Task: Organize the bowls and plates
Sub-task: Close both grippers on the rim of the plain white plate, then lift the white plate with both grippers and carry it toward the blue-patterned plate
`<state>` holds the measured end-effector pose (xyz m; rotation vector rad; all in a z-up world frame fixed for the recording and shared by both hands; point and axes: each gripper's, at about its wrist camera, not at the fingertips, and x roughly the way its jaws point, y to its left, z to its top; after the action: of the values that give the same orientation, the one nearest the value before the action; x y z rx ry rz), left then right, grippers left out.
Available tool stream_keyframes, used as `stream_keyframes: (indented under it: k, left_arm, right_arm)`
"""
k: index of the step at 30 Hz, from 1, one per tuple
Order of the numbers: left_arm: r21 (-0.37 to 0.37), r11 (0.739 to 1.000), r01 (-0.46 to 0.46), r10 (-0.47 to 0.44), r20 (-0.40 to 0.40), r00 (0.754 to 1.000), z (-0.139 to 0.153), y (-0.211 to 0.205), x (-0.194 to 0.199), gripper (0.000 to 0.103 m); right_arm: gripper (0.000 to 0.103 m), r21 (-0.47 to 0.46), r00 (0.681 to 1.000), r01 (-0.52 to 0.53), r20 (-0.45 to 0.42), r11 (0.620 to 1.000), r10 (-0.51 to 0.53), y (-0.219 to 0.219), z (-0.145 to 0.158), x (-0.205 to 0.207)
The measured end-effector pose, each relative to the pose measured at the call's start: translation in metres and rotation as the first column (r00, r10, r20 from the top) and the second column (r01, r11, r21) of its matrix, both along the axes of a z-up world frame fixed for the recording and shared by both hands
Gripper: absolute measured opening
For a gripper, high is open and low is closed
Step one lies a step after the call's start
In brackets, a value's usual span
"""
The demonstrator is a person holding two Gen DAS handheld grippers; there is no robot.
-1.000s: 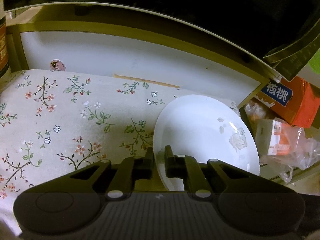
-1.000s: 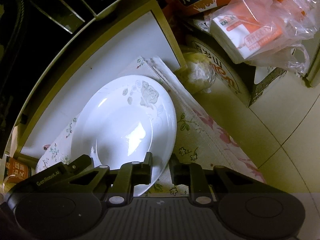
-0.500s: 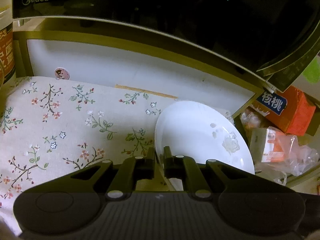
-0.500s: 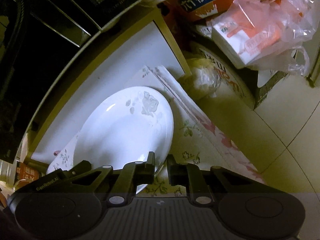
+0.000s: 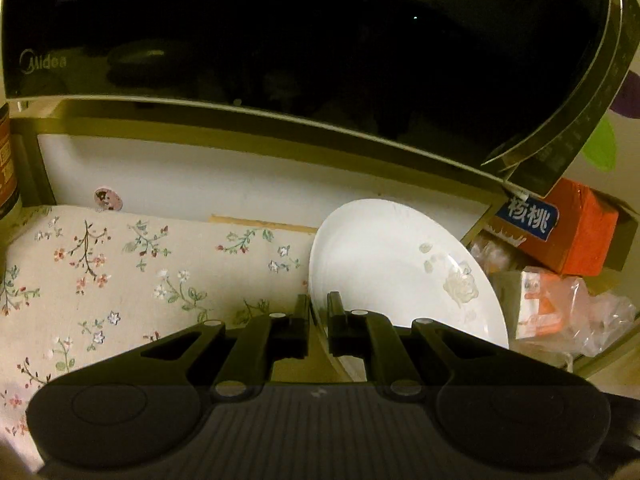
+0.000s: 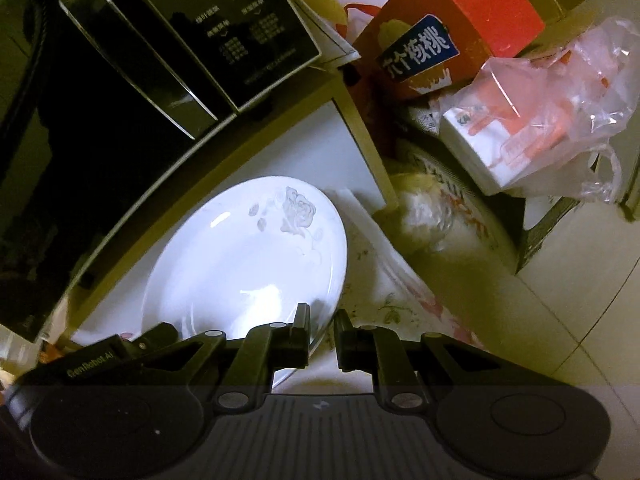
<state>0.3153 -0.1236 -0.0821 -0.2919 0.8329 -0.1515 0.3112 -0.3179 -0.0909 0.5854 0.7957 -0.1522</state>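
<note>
A white plate with a pale rose print (image 5: 400,268) is held tilted above the floral cloth (image 5: 120,272), under the black Midea oven. My left gripper (image 5: 318,312) is shut on the plate's near left rim. In the right wrist view the same plate (image 6: 248,264) fills the middle. My right gripper (image 6: 322,328) is shut on its lower right rim; the other gripper's black body (image 6: 120,354) shows at its lower left.
The black Midea oven (image 5: 280,40) hangs close above. A white back panel (image 5: 240,176) closes the rear. Right of the shelf stand an orange walnut-drink box (image 5: 560,224) and a plastic bag with a carton (image 6: 532,128). Tiled floor (image 6: 580,340) lies beyond the cloth's edge.
Both grippers have pulled back and up with the plate; it looks smaller, farther away and more tilted. Both grips stay shut on the rim.
</note>
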Motion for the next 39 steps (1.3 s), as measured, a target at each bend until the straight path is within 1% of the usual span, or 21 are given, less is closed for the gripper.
stream_keyframes:
  k: [2, 7, 11, 14, 19, 24, 27, 30, 35, 39]
  left_arm:
    - [-0.007, 1.000, 0.000, 0.000, 0.003, 1.000, 0.001, 0.001, -0.002, 0.007]
    - [-0.030, 0.999, -0.016, 0.017, 0.013, 1.000, 0.013, 0.010, -0.013, 0.007]
    - [-0.026, 0.999, -0.047, 0.047, -0.003, 0.999, 0.026, 0.017, -0.025, 0.007]
    - [-0.016, 0.997, -0.070, 0.070, 0.000, 0.998, 0.037, 0.021, -0.038, 0.007]
    - [-0.015, 0.993, -0.114, 0.114, 0.000, 0.994, 0.056, 0.030, -0.068, 0.007]
    - [0.026, 0.989, -0.144, 0.143, 0.027, 0.989, 0.077, 0.038, -0.101, 0.007]
    - [0.027, 0.986, -0.165, 0.164, 0.042, 0.986, 0.085, 0.047, -0.119, 0.007]
    - [0.024, 0.982, -0.186, 0.185, 0.046, 0.982, 0.094, 0.060, -0.136, 0.008]
    - [0.051, 0.973, -0.226, 0.222, 0.075, 0.972, 0.110, 0.081, -0.166, 0.007]
    - [0.064, 0.962, -0.267, 0.261, 0.091, 0.961, 0.119, 0.108, -0.198, 0.008]
  right_arm:
    - [0.011, 0.014, 1.000, -0.001, -0.007, 1.000, 0.001, -0.002, 0.000, 0.000]
    - [0.011, -0.025, 0.999, -0.038, 0.015, 0.999, 0.038, 0.002, 0.020, -0.003]
    - [0.011, -0.028, 0.997, -0.074, 0.006, 0.997, 0.074, 0.007, 0.031, -0.007]
    - [0.011, -0.027, 0.995, -0.100, 0.003, 0.995, 0.100, 0.012, 0.039, -0.013]
    - [0.011, -0.054, 0.987, -0.157, 0.012, 0.986, 0.158, 0.026, 0.059, -0.031]
    - [0.012, -0.045, 0.980, -0.197, 0.003, 0.979, 0.198, 0.038, 0.071, -0.057]
    - [0.012, -0.069, 0.973, -0.228, 0.015, 0.971, 0.230, 0.049, 0.082, -0.073]
    - [0.012, -0.102, 0.962, -0.266, 0.034, 0.959, 0.271, 0.063, 0.093, -0.088]
    - [0.012, -0.081, 0.950, -0.304, 0.054, 0.949, 0.309, 0.083, 0.104, -0.108]
    - [0.012, -0.082, 0.929, -0.359, 0.067, 0.930, 0.365, 0.107, 0.109, -0.123]
